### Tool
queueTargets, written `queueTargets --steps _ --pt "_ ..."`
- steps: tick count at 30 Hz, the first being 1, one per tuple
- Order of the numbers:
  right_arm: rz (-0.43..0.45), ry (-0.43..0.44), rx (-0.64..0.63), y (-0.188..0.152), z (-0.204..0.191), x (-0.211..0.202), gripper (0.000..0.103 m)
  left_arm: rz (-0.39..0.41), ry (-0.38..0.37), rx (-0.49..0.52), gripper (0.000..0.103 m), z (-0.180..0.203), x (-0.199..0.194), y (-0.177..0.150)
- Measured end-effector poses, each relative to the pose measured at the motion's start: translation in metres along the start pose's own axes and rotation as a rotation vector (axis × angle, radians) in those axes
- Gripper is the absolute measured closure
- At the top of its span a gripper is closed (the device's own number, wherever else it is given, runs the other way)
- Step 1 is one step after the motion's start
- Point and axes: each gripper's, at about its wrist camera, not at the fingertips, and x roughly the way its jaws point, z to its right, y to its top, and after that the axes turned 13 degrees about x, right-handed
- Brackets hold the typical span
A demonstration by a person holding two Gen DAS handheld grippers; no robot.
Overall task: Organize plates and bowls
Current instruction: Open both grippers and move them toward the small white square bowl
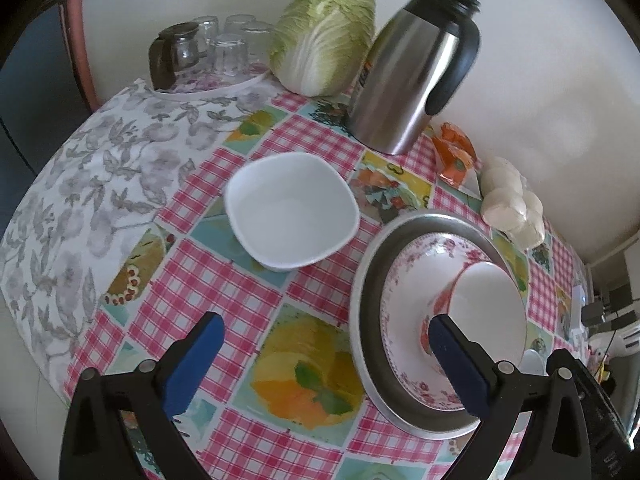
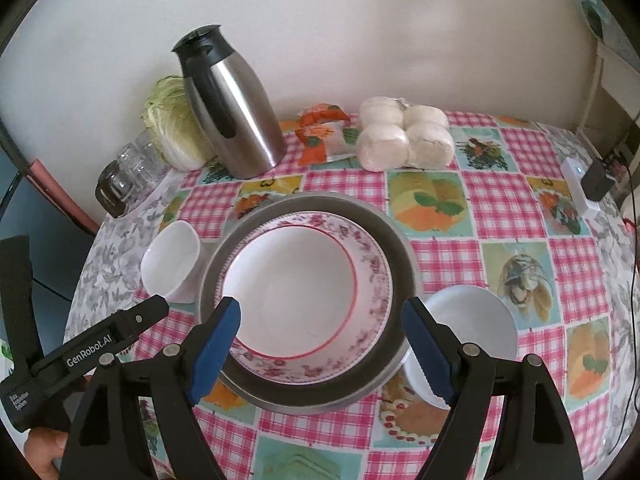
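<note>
Stacked bowl (image 2: 294, 294) and plates between open right gripper (image 2: 320, 340) fingers

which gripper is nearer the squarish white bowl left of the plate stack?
Left. The left gripper hangs open just short of the squarish white bowl, nothing between its fingers. The right gripper is open over the floral plate beside it.

Checked table (image 2: 448, 256): metal tray (image 2: 404, 248), square bowl (image 1: 290, 210), round bowl (image 2: 476, 320), thermos (image 2: 236, 116), cabbage (image 1: 324, 36).

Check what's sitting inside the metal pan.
A floral-rimmed plate lies in the metal pan, with a red-rimmed white bowl on it. Pan's floor is covered; anything beneath the plate can't be seen.
</note>
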Motion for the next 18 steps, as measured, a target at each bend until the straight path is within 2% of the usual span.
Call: queueTargets --steps 10,18 --pt "-0.017 0.038 -0.064 -0.011 -0.031 0.016 0.020 0.006 0.023 -0.071 0.000 -0.045 0.000 0.008" --pt "0.000 0.074 -0.058 -0.014 -0.045 0.020 0.020 0.004 0.045 -0.132 0.000 -0.085 0.002 0.012"
